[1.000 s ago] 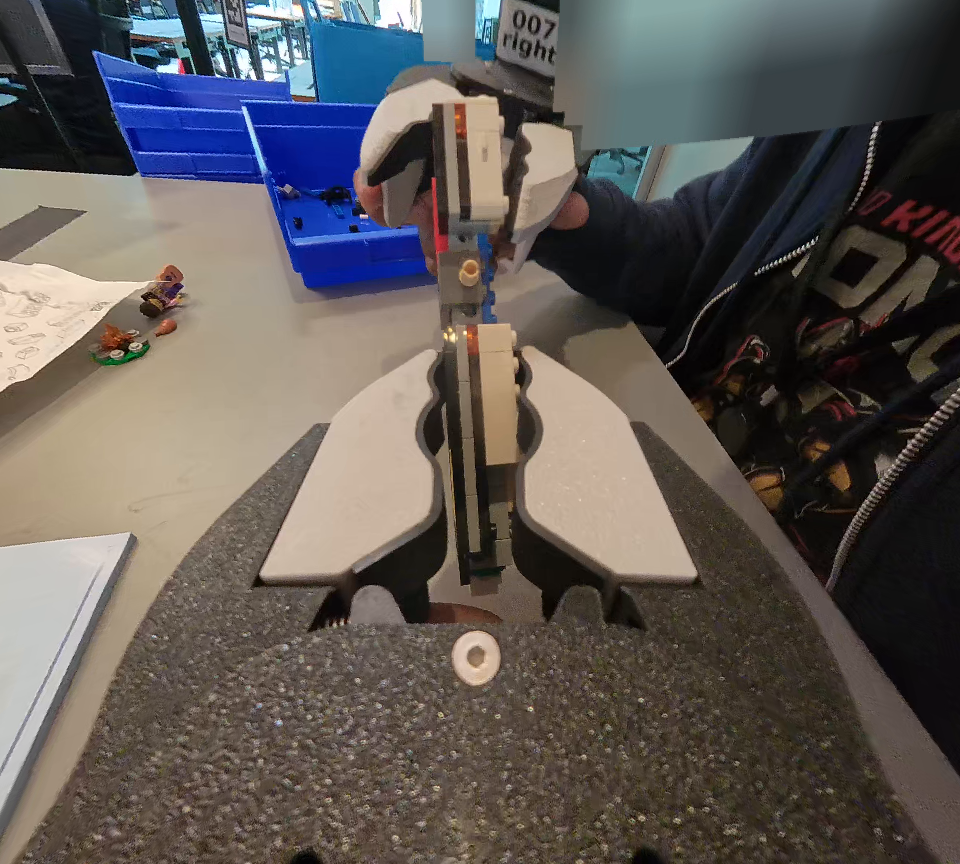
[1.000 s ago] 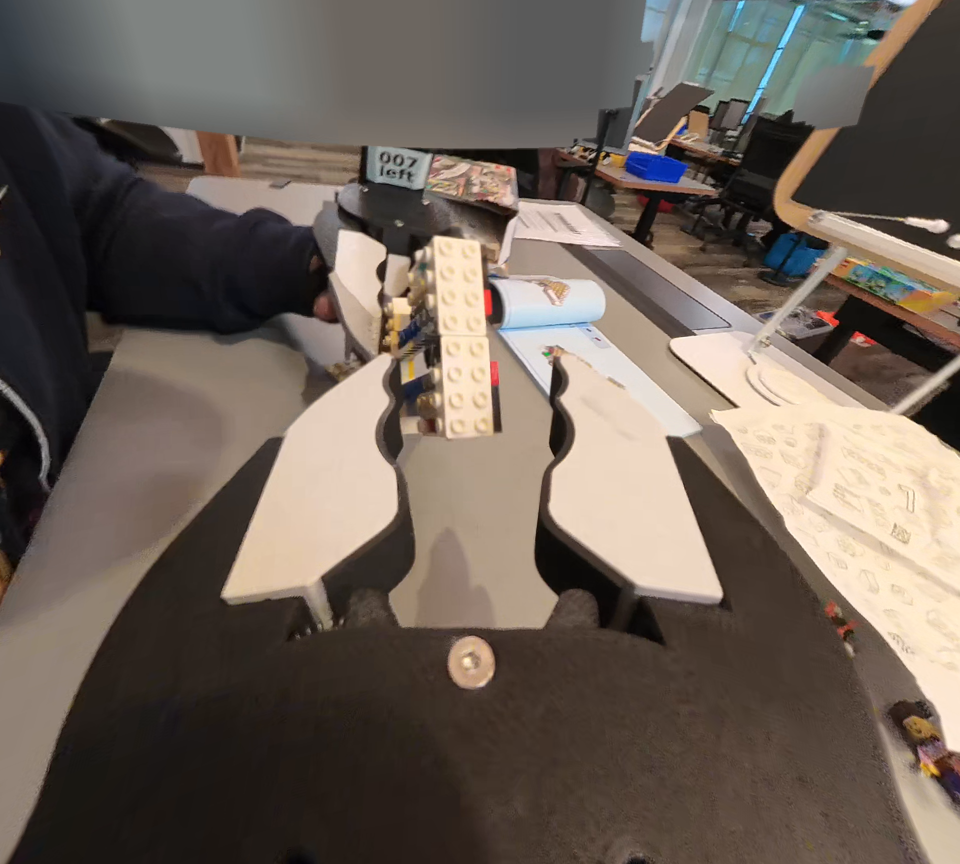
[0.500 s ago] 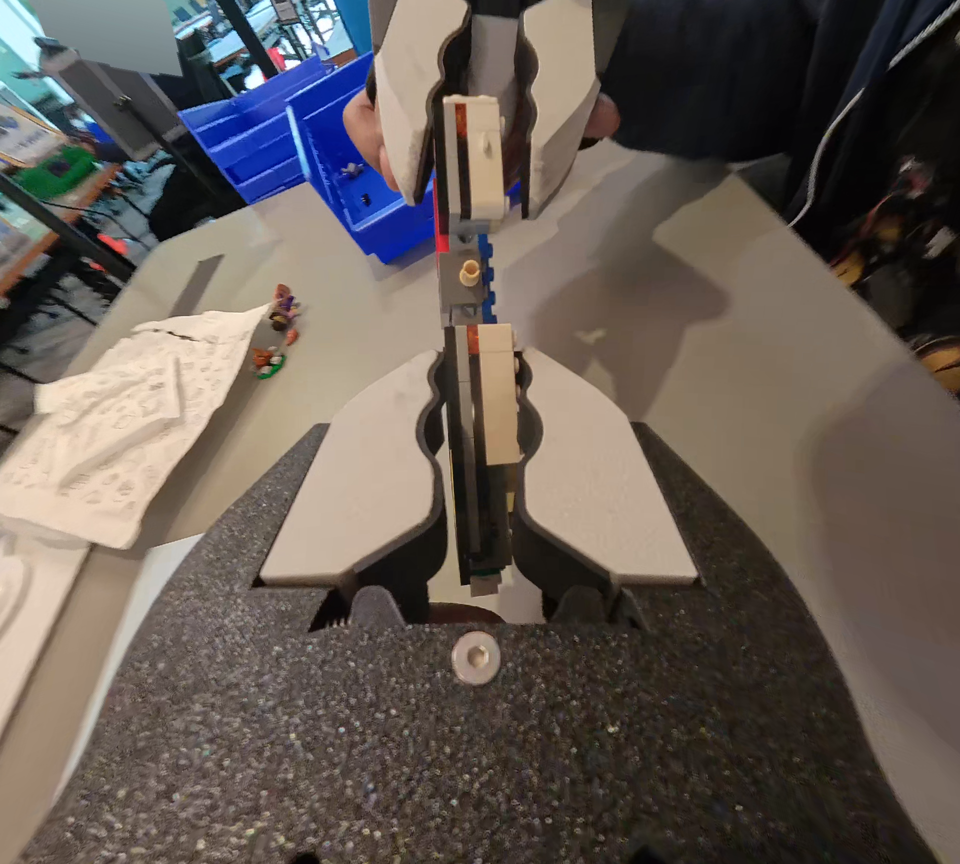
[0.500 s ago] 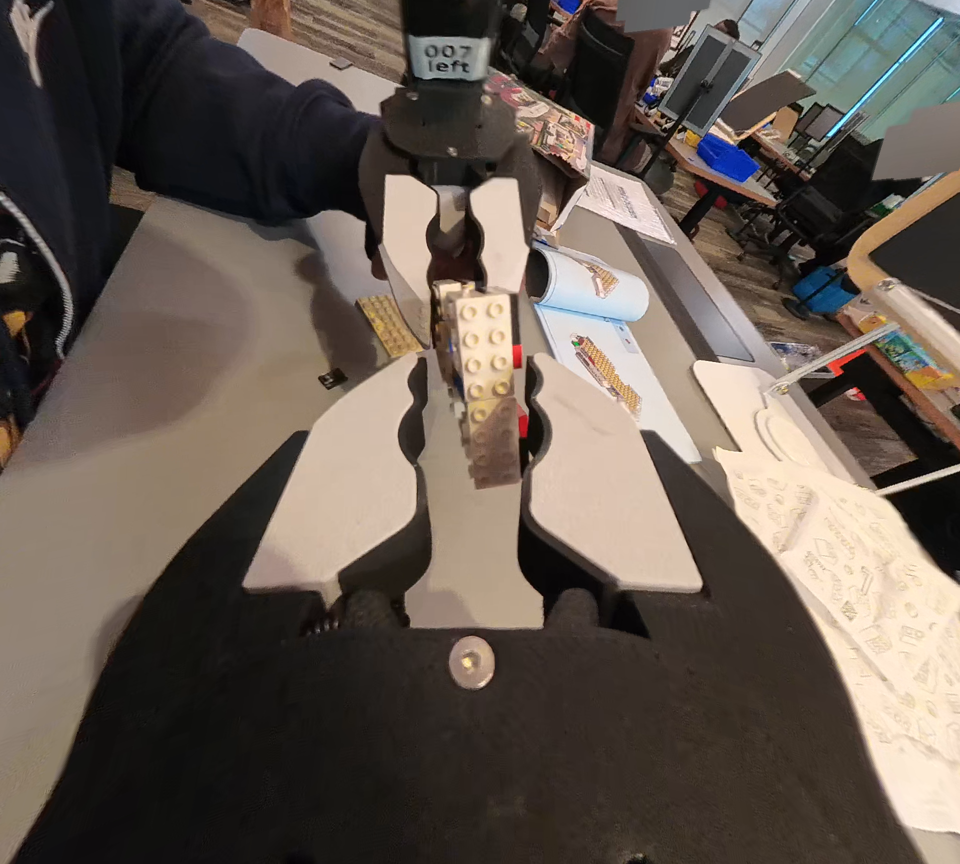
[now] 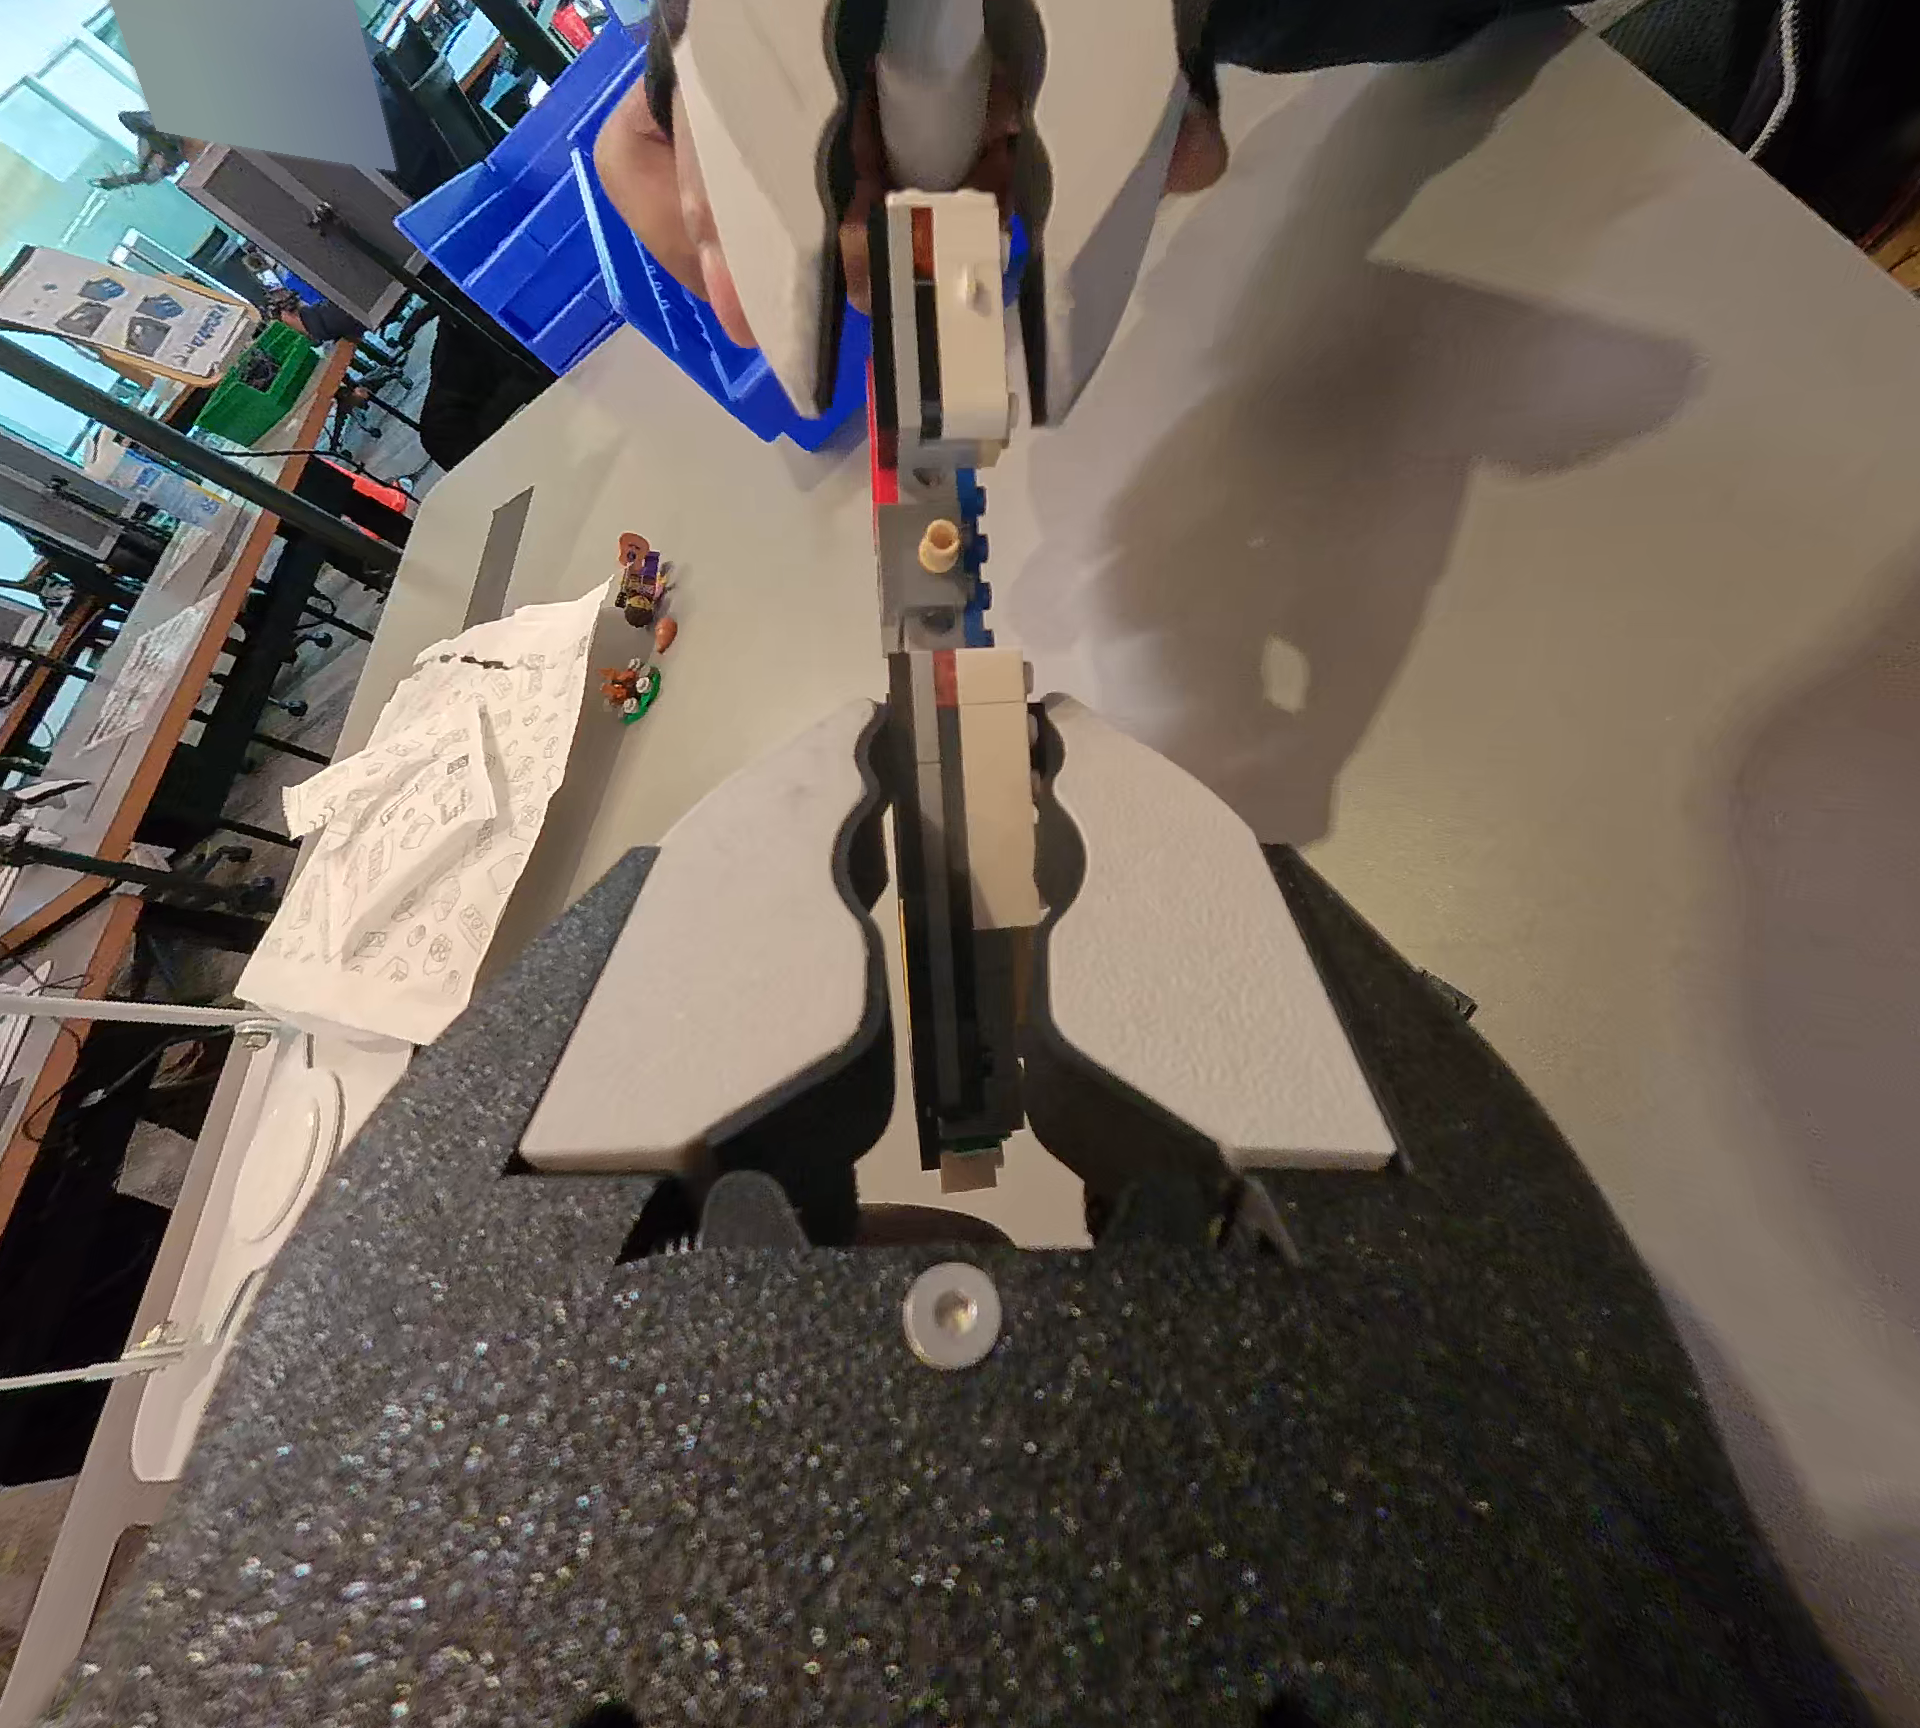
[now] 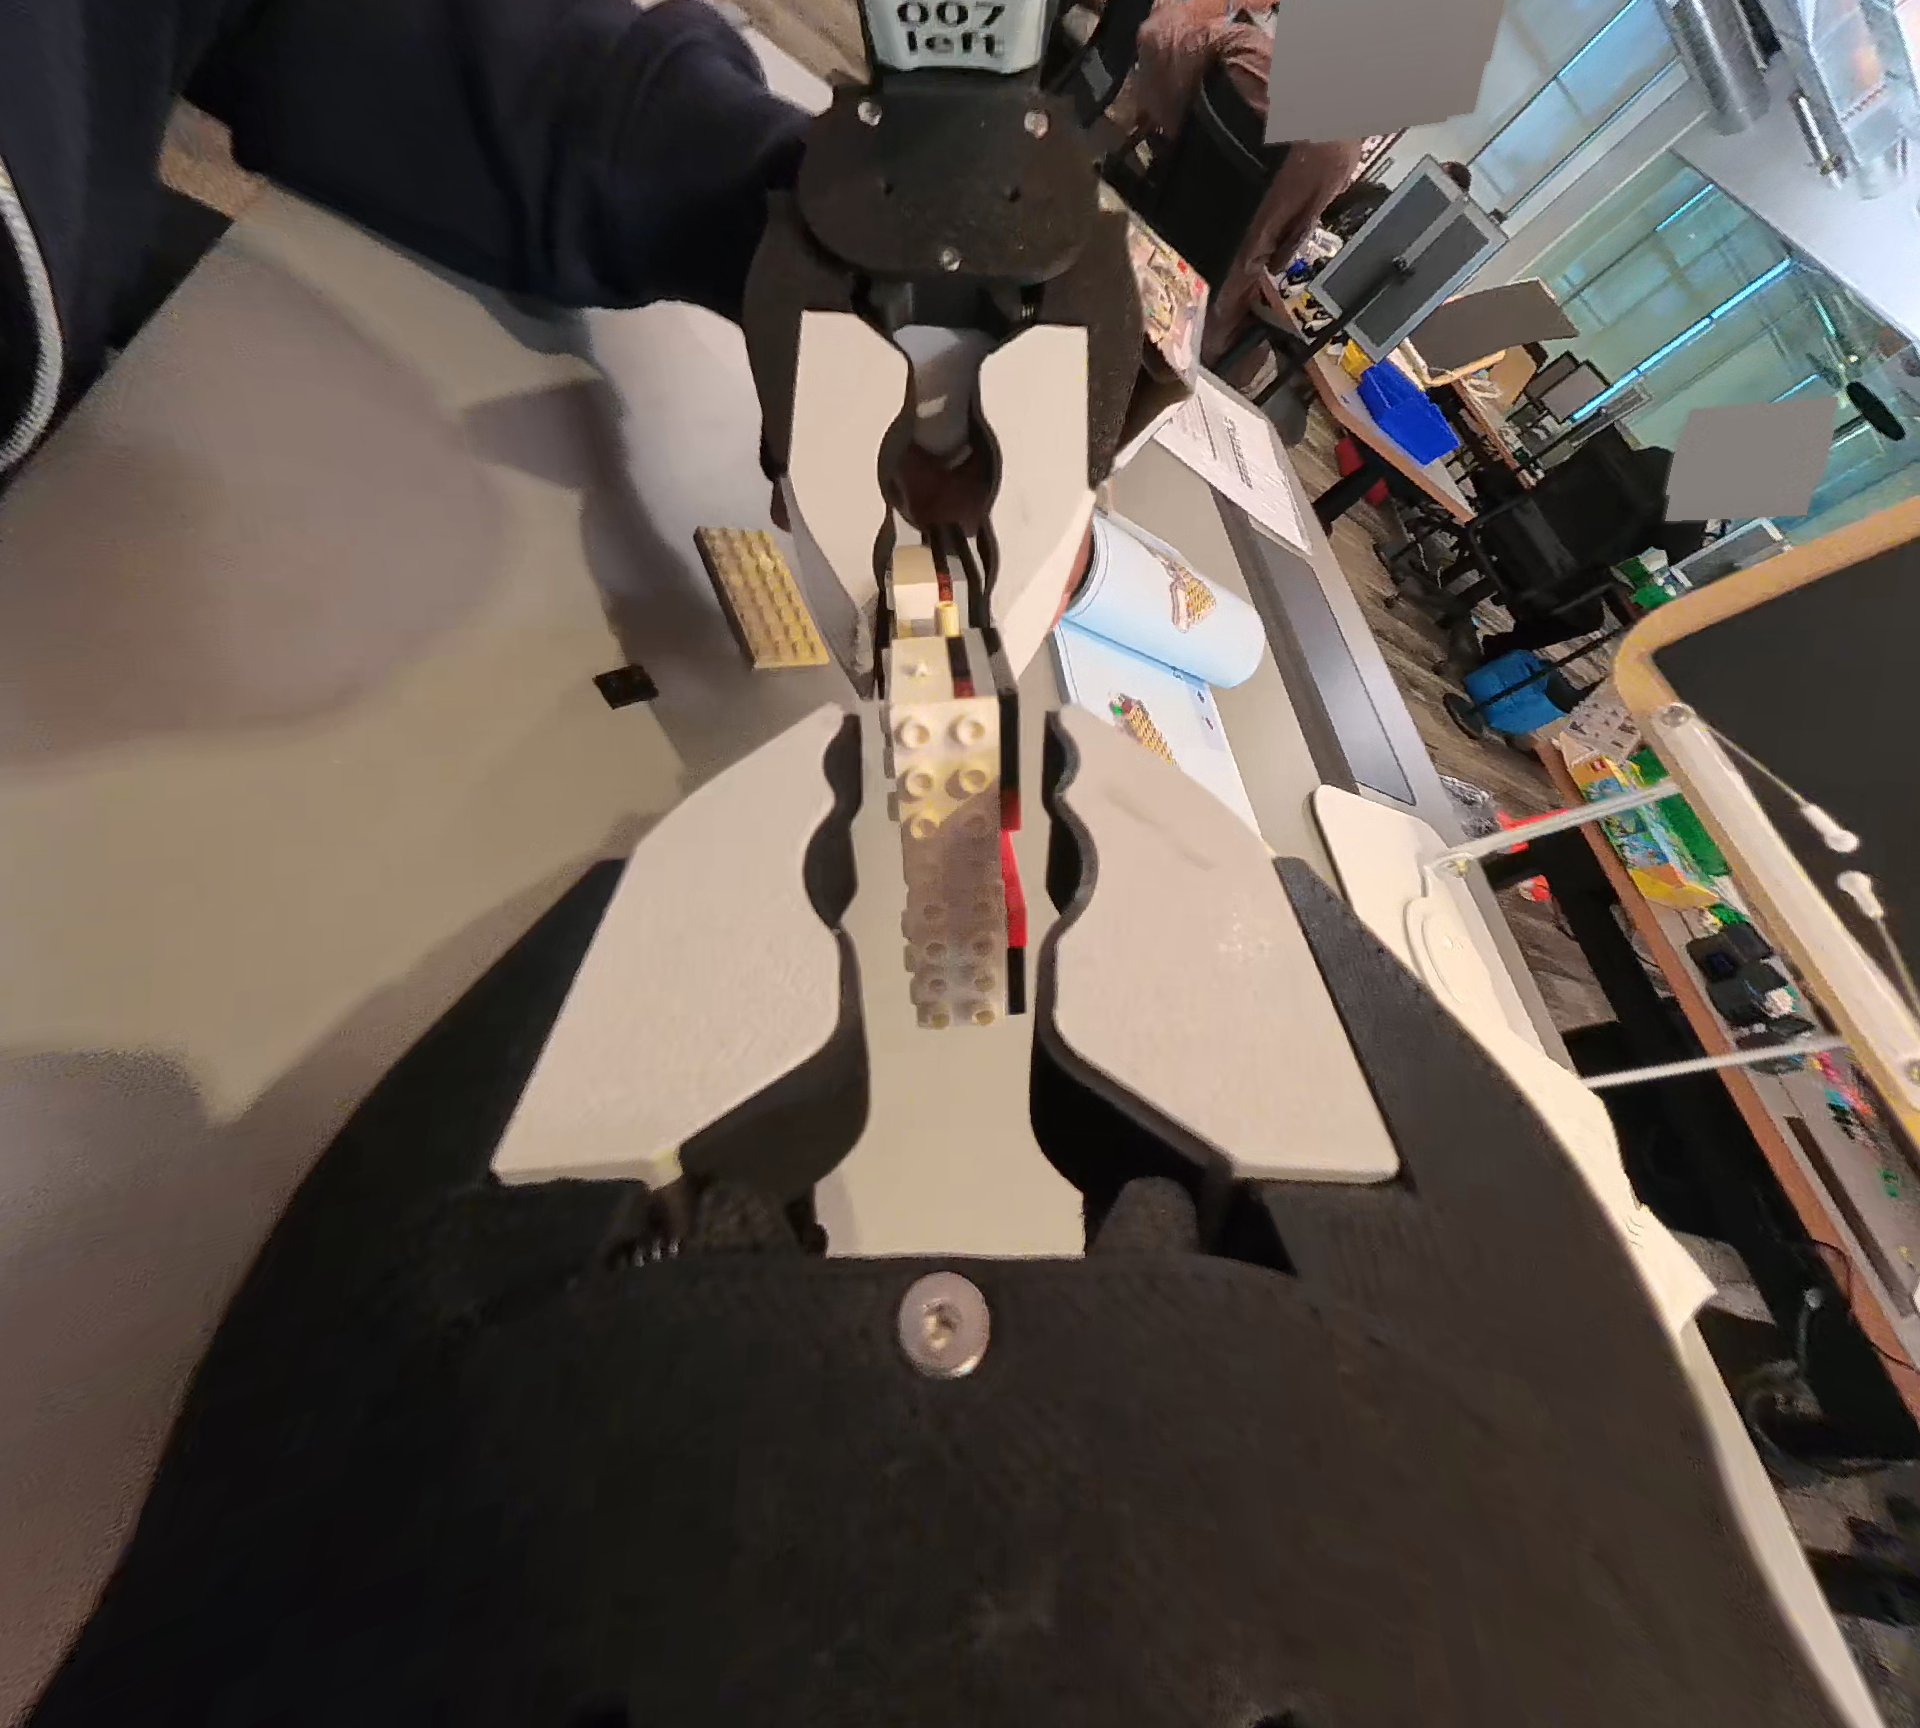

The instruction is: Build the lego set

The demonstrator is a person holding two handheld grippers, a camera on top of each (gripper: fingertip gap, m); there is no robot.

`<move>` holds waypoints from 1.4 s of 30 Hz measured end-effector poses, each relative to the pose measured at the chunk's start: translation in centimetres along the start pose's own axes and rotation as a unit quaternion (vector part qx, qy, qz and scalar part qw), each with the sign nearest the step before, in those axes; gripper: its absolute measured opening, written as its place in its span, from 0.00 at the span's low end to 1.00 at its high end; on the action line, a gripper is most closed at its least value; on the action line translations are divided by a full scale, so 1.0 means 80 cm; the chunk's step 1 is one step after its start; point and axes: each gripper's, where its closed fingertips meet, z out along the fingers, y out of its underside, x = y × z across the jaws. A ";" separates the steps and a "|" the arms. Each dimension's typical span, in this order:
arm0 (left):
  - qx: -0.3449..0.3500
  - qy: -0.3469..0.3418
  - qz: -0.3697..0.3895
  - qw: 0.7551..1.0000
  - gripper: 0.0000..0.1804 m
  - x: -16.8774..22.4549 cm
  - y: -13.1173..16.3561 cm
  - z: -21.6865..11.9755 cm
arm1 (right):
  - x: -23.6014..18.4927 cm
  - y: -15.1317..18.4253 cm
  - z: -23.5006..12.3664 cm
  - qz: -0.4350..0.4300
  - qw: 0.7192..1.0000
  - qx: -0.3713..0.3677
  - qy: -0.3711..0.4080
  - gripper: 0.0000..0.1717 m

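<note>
A long assembly of white, black, grey, red and blue bricks (image 5: 935, 566) is held in the air above the grey table (image 5: 1507, 598) between both grippers. My left gripper (image 5: 961, 712) is shut on one end of it, with the bricks running deep between the fingers. My right gripper (image 6: 948, 722) is shut on the other end (image 6: 951, 847), where white studs face the camera. The right gripper also shows in the left wrist view (image 5: 935, 411), and the left gripper in the right wrist view (image 6: 935, 639). The two grippers face each other, tips close together.
Blue bins (image 5: 582, 244), a crumpled printed sheet (image 5: 416, 847) and small figure pieces (image 5: 639, 587) lie on one side of the table. A tan plate (image 6: 764, 598), a small black piece (image 6: 623, 689), an open booklet (image 6: 1164, 639) and a white stand base (image 6: 1382, 847) lie on the other. About 5 cm separates my left fingertips from my right. The left tips stand about 12 cm off the small black piece (image 6: 623, 689).
My right gripper slid onto the free end of the assembly and its fingers closed from wide open onto it. My left gripper kept its hold. Both views tilted as the assembly was turned.
</note>
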 end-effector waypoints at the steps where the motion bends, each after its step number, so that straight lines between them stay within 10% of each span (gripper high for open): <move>1: 0.000 0.002 0.000 1.000 0.13 0.001 0.000 0.000 | -0.001 0.003 0.002 -0.006 1.000 -0.006 0.001 0.17; 17: 0.022 -0.010 -0.014 1.000 0.15 -0.003 -0.004 -0.003 | 0.001 -0.002 0.003 -0.044 0.999 0.006 0.018 0.13; 25: 0.089 -0.071 -0.134 0.984 0.30 -0.050 -0.010 -0.027 | 0.034 0.007 -0.006 0.008 0.996 0.027 0.084 0.13; 39: 0.269 -0.125 -0.507 0.809 0.34 -0.122 0.020 -0.041 | 0.094 0.021 -0.017 0.186 0.951 0.111 0.222 0.13; 42: 0.258 -0.102 -0.518 0.809 0.34 -0.115 0.026 -0.030 | 0.089 0.026 -0.012 0.187 0.955 0.099 0.208 0.13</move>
